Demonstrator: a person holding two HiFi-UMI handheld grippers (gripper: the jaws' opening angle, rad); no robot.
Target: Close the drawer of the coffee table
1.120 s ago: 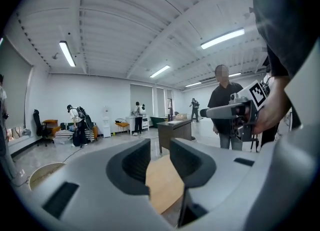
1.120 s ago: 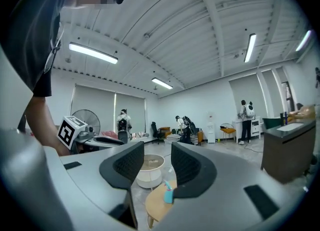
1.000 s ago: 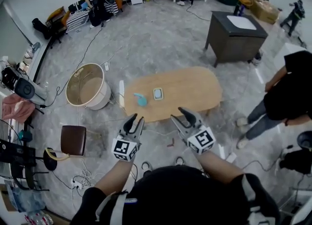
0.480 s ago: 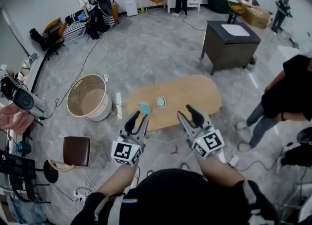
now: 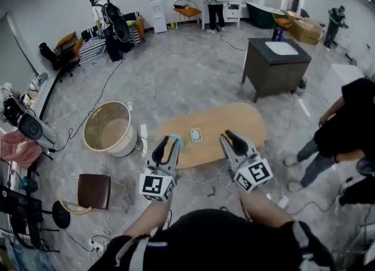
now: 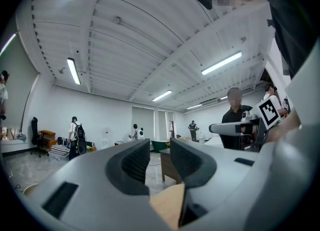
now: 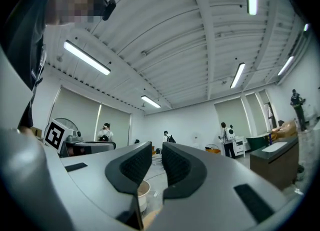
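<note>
Approach step: my left tool (image 5: 167, 144) and right tool (image 5: 232, 140) hover empty before the desk (image 5: 234, 117), left slightly apart, right just narrowed; next, lower to its unseen drawer

Wearer: black short-sleeved top (image 5: 222, 237), pale grey strap (image 5: 130, 246) at the left shoulder. Both the left gripper (image 5: 167, 144) and right gripper (image 5: 228, 138) have smooth grey moulded jaws, curved, dark at the tips. Inner pads (image 6: 135, 161) black and finely ribbed; right-hand pads (image 7: 134, 164) the same. Each carries a white cube (image 5: 157, 185) printed with black square markers, right-hand cube (image 5: 254, 174) alike
</note>
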